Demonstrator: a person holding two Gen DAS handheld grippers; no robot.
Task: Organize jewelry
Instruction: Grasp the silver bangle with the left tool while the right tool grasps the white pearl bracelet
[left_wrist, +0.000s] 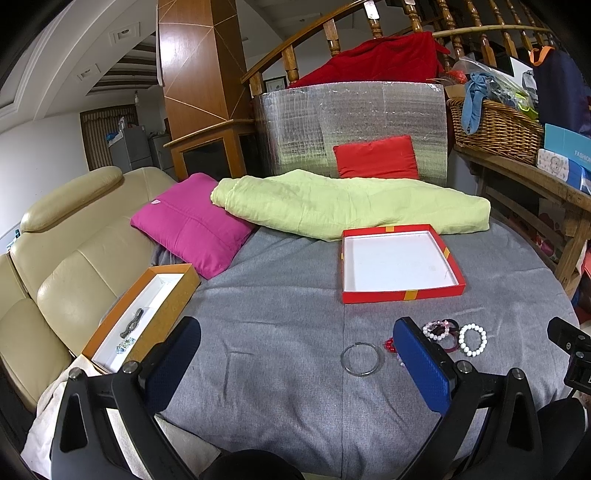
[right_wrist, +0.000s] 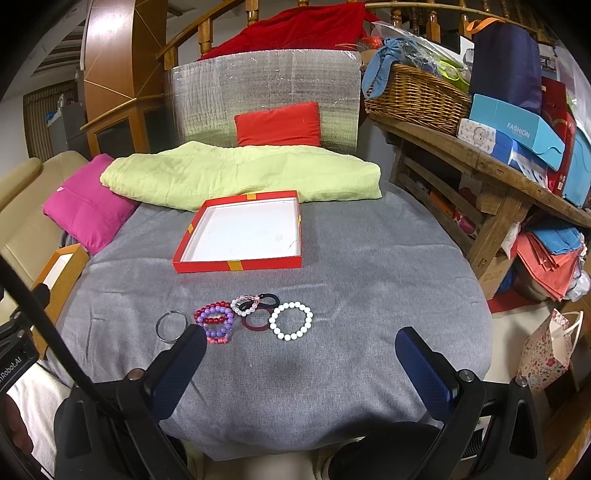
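On the grey cloth lies a cluster of bracelets: a thin metal bangle (right_wrist: 171, 325) (left_wrist: 360, 359), purple and red bead strands (right_wrist: 214, 320), a pink-white bead bracelet (right_wrist: 244, 304) (left_wrist: 436, 329), a dark red ring (right_wrist: 255, 322), a black hair tie (right_wrist: 266, 297) and a white bead bracelet (right_wrist: 291, 320) (left_wrist: 472, 339). Beyond them sits a shallow red box (right_wrist: 240, 232) (left_wrist: 399, 262) with a white floor, nothing in it. An orange box (left_wrist: 142, 317) (right_wrist: 61, 273) at the left holds a dark chain and pale beads. My left gripper (left_wrist: 295, 350) and right gripper (right_wrist: 299, 354) both hover open, nearer the camera than the jewelry, holding nothing.
A green quilt (left_wrist: 351, 206), a pink cushion (left_wrist: 192, 225) and a red cushion (left_wrist: 376, 157) lie at the back of the cloth. A beige sofa (left_wrist: 66, 258) is on the left. A wooden bench (right_wrist: 480, 166) with a wicker basket (right_wrist: 417, 96) and boxes stands at right.
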